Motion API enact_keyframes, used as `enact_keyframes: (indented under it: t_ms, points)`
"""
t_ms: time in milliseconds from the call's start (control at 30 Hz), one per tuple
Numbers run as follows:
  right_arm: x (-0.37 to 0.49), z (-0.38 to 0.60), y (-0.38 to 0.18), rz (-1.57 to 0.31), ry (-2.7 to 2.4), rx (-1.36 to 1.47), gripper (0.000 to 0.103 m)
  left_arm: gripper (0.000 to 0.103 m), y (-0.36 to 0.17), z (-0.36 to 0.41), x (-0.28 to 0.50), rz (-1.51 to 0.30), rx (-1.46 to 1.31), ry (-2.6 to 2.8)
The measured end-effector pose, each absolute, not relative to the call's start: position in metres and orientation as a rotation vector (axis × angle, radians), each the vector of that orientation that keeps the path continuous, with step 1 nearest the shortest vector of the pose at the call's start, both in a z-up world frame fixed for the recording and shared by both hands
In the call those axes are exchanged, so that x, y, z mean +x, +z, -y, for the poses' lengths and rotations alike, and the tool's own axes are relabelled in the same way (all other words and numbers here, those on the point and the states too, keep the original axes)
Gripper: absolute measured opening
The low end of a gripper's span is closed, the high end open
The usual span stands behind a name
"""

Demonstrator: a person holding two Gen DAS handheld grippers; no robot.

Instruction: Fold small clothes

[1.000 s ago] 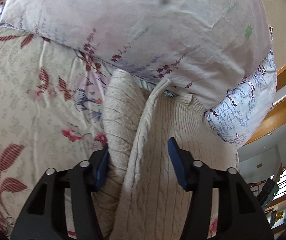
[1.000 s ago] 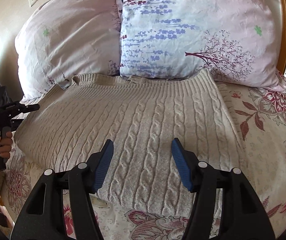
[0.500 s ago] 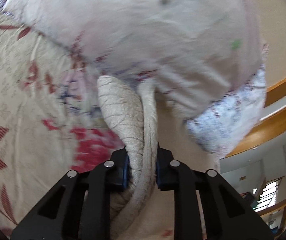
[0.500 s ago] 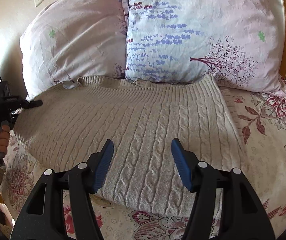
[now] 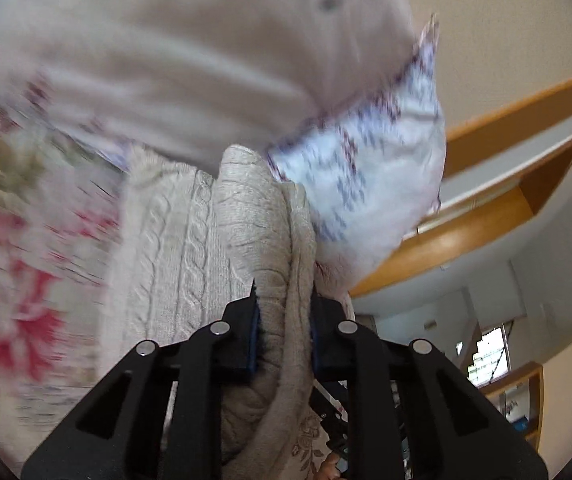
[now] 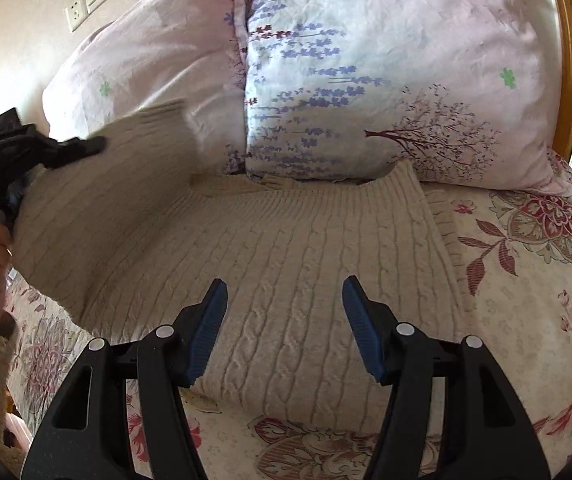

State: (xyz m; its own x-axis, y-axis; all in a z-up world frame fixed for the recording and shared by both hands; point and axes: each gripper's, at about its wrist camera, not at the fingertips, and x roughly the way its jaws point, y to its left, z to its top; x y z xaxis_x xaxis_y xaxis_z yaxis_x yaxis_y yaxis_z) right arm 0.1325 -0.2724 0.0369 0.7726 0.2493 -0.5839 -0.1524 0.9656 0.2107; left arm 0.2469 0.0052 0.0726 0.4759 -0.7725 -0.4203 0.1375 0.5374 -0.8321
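A cream cable-knit sweater [image 6: 286,248] lies on the floral bedspread, its ribbed hem against the pillows. My left gripper [image 5: 283,320] is shut on the sweater's left edge [image 5: 253,220] and holds it lifted off the bed. In the right wrist view that gripper [image 6: 65,152] shows at the far left with the raised fold of knit hanging from it. My right gripper [image 6: 283,320] is open and empty, hovering just above the sweater's near middle.
Two floral pillows [image 6: 386,80] lean against the wall behind the sweater. The bedspread [image 6: 526,280] stretches to the right. A wooden headboard rail [image 6: 566,60] runs along the right edge. A wall socket [image 6: 75,16] is at top left.
My left gripper closed on the sweater's left edge, then lifted it and carried it up and rightward over the body. My right gripper stayed open and moved little.
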Motion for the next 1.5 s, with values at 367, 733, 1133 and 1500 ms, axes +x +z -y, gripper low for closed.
enact_keyframes:
  t_ms: [367,733,1133,1500]
  points:
    - [0.140,0.296,0.032,-0.693,0.193,0.216,0.062,0.036,0.034,0.065,0.256,-1.034,-0.818,-0.786]
    - [0.193,0.303,0.025,-0.875,0.514,0.658,0.062,0.062,0.057,-0.024,0.230,-0.916,-0.635,-0.540]
    - [0.219,0.273,0.006,-0.989,0.575,0.670,0.046,0.063,0.009,-0.013,0.236,-1.081,-0.570,-0.503]
    - [0.247,0.267,-0.001,-0.917,0.496,0.685,0.024,0.066,0.008,-0.009,0.238,-1.082,-0.585,-0.509]
